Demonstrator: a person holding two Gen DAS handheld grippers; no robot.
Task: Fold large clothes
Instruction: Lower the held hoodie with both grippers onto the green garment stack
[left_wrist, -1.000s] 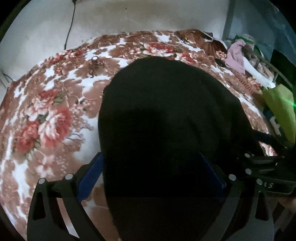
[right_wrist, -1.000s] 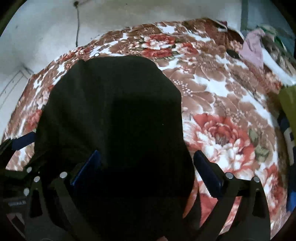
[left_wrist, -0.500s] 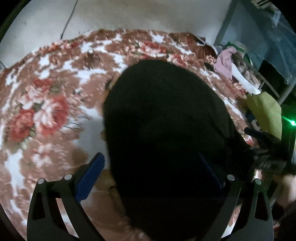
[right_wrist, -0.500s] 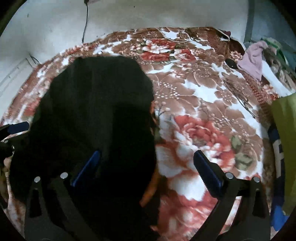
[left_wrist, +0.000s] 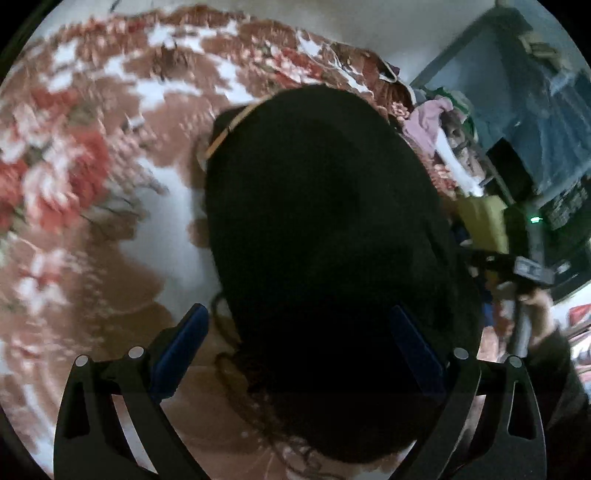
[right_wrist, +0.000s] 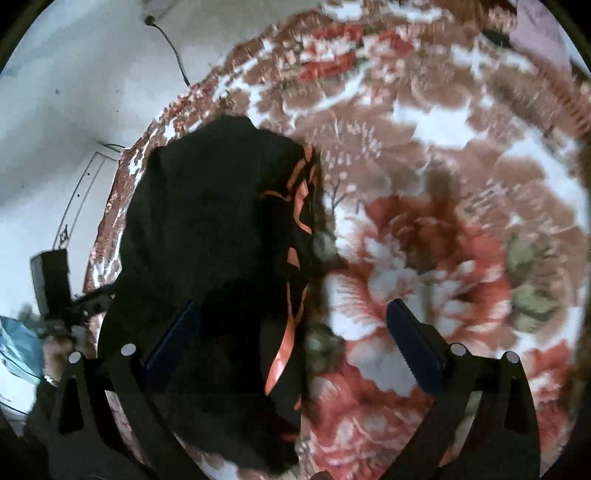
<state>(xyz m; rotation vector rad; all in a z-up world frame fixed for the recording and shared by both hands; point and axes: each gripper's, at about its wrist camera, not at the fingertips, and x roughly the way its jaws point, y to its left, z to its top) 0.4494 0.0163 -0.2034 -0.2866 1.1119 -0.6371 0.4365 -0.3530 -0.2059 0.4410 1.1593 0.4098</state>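
Note:
A black garment (left_wrist: 321, 229) lies bunched in a folded heap on the floral blanket (left_wrist: 74, 177); a tan strip shows at its far left edge. My left gripper (left_wrist: 303, 347) hovers open above its near end, touching nothing. In the right wrist view the same black garment (right_wrist: 207, 236) sits to the left, with orange trim (right_wrist: 295, 221) along its right edge. My right gripper (right_wrist: 291, 341) is open over that edge, its left finger above the cloth and its right finger above the floral blanket (right_wrist: 443, 229). A hand (left_wrist: 535, 299) holds the right gripper's body (left_wrist: 532, 269) at the right.
A pile of clothes with a pink piece (left_wrist: 428, 118) lies at the blanket's far right, beside a yellow-green bag (left_wrist: 484, 221) and a blue-grey frame (left_wrist: 461, 55). A white wall with a hanging cable (right_wrist: 173, 40) stands behind. The left gripper's body (right_wrist: 51, 280) shows at the left.
Both grippers have drawn apart and turned. The garment has slid right in the left view and left in the right view. Its orange-trimmed edge now shows. Both views are blurred by motion.

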